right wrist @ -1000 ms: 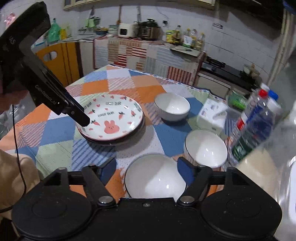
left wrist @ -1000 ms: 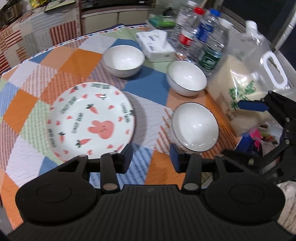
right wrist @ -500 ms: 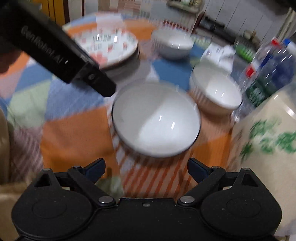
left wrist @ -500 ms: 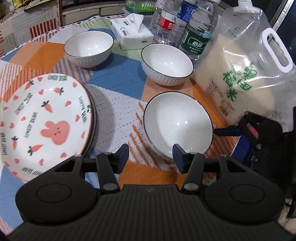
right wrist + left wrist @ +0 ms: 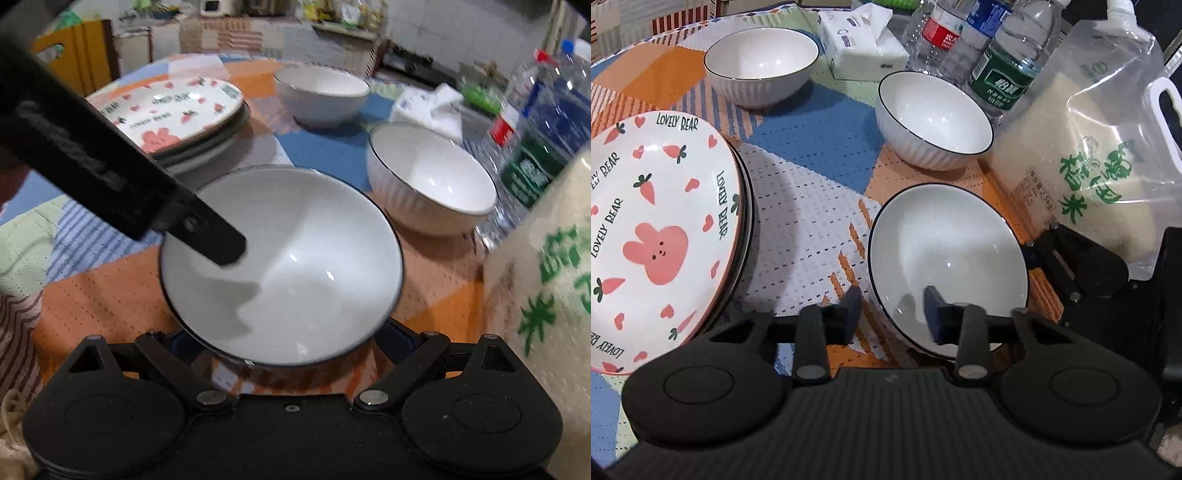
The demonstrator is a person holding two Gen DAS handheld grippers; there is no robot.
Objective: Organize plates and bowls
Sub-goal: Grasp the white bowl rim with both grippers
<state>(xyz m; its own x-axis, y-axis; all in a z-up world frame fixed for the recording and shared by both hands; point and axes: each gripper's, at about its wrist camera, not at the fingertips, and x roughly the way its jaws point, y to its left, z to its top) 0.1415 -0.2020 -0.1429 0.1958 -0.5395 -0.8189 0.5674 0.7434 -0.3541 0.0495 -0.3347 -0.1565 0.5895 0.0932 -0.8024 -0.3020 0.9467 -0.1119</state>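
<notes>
Three white bowls with dark rims stand on the patchwork tablecloth. The nearest bowl (image 5: pixel 945 258) (image 5: pixel 284 258) lies between both grippers. My left gripper (image 5: pixel 892 314) is open and straddles its near-left rim, one finger (image 5: pixel 932 314) inside, one outside. My right gripper (image 5: pixel 284 339) is open, its fingers low on either side of the bowl's base, mostly hidden by it. A second bowl (image 5: pixel 934 118) (image 5: pixel 428 177) and a third bowl (image 5: pixel 761 66) (image 5: pixel 321 92) stand farther off. A rabbit-and-carrot plate stack (image 5: pixel 657 229) (image 5: pixel 177 110) sits at the left.
A clear rice bag with a handle (image 5: pixel 1082 158) (image 5: pixel 546 295) stands close on the right. Water bottles (image 5: pixel 997 55) and a tissue pack (image 5: pixel 860 48) stand behind the bowls. A kitchen counter lies beyond the table.
Both grippers moved in on the nearest bowl. The left now has one finger inside its rim; the right dropped low, its fingers around the bowl's base.
</notes>
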